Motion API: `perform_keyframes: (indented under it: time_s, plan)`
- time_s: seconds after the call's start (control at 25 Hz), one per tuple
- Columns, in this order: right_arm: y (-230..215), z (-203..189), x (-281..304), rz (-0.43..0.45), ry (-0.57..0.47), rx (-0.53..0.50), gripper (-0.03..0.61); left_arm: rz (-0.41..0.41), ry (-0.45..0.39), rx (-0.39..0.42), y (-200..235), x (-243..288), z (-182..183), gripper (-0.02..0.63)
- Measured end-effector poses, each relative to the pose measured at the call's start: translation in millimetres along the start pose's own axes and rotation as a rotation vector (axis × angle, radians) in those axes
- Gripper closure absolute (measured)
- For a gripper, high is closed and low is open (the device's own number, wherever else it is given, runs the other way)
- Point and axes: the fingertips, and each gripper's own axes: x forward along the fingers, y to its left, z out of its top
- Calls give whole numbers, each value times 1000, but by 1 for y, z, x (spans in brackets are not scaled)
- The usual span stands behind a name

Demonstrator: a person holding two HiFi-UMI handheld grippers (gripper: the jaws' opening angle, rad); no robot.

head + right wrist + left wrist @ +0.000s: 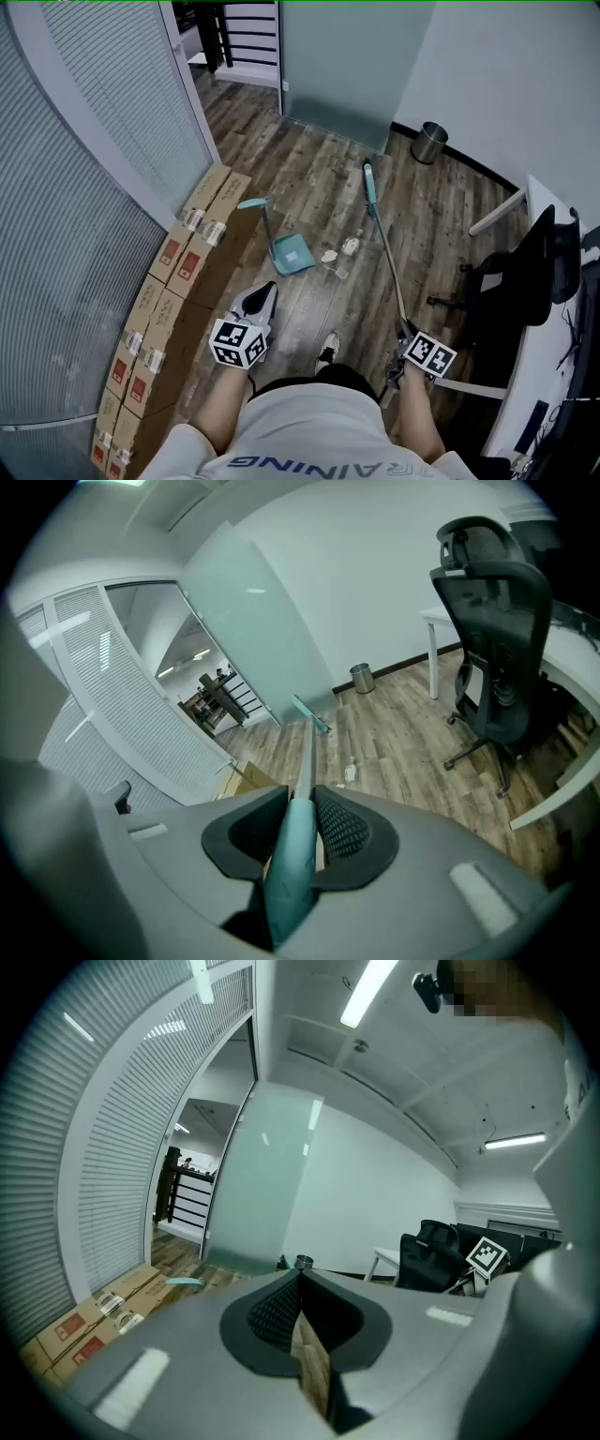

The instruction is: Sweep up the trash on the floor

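Open floor (314, 178) between boxes (178, 272) and chair (525, 272)

You have: floor (309, 178) matt wood-grain planks | waste bin (429, 142) shiny metal | boxes (216, 192) brown cardboard, glossy tape | dustpan (292, 253) smooth teal plastic | broom (387, 262) glossy teal plastic grip, metal-looking shaft | your right claw (300, 803) smooth grey plastic, pads (342, 829) black, cross-hatched, matt.

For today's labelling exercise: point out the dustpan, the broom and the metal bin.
dustpan (291, 253), head view, its teal pan.
broom (385, 253), head view, mid-handle.
metal bin (429, 143), head view, its side wall.
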Motion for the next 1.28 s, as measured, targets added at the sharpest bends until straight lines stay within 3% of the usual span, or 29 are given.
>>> perform_keyframes:
  time_s: [0.48, 0.96, 1.28]
  plan:
    - [-53, 104, 82, 40, 59, -22, 471, 74, 22, 33, -21, 120, 29, 612]
    - [-60, 127, 139, 26, 130, 13, 471, 89, 67, 44, 4, 183, 44, 613]
    - [-29, 135, 173, -33, 145, 18, 471, 75, 87, 34, 69, 217, 53, 612]
